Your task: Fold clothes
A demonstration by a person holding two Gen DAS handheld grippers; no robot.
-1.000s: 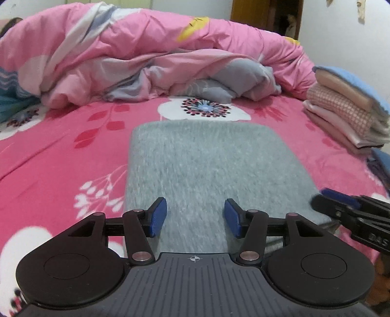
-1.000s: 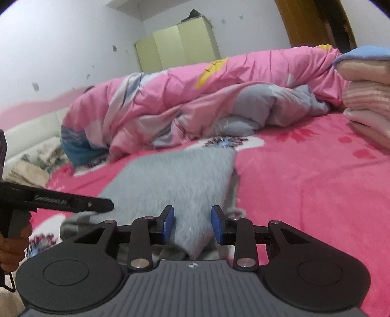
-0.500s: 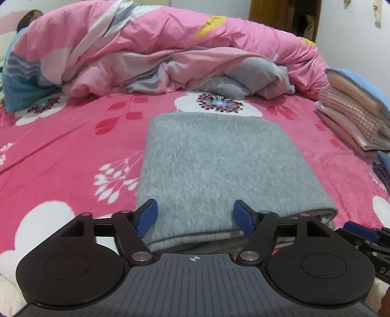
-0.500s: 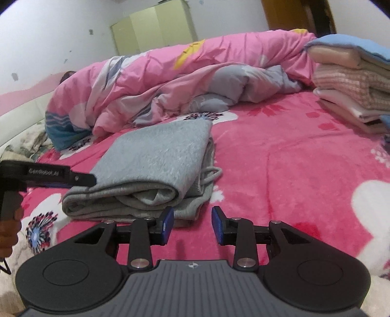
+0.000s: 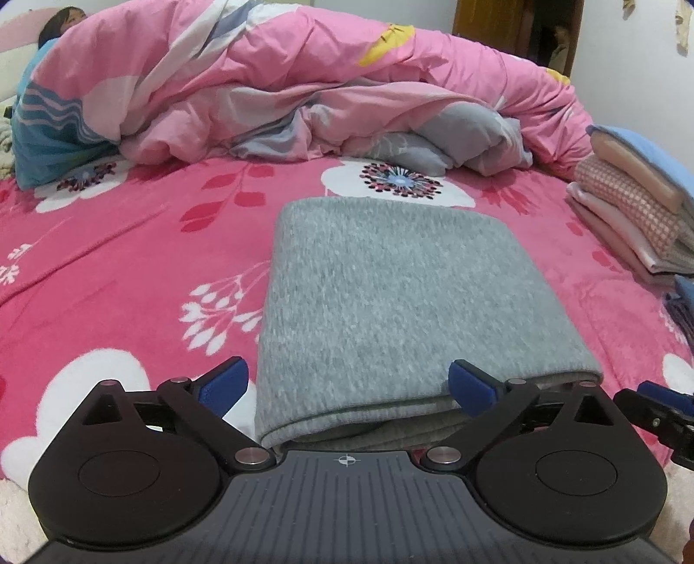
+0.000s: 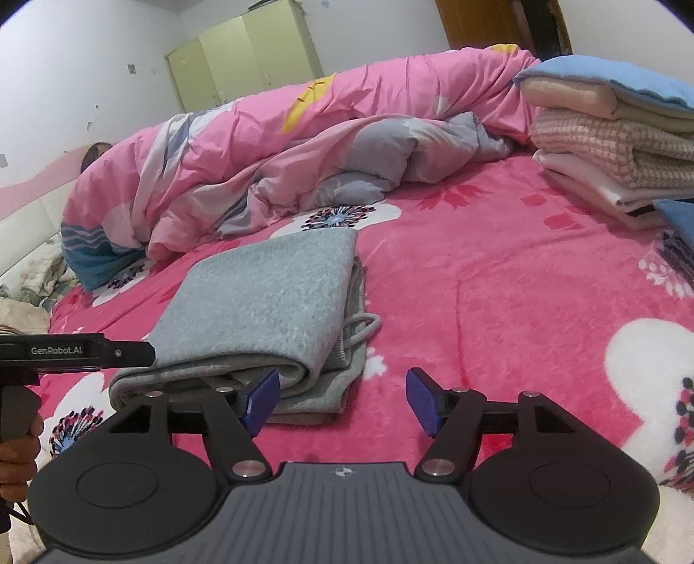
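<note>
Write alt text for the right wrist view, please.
A folded grey garment lies on a pink floral bedspread, just beyond the right gripper, whose jaws are opening with nothing between them. A crumpled pink duvet lies behind; stacked folded clothes sit right.

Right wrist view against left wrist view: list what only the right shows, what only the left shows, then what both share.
Only the right wrist view: the pale green wardrobe, the drawstring loop sticking out of the garment's side, and a hand on the left gripper's handle.

Only the left wrist view: the dark doorway.

Both: the folded grey garment lying on the pink floral blanket, the heaped pink duvet, the stack of folded clothes. The right gripper's jaws are opening, nothing between them.
</note>
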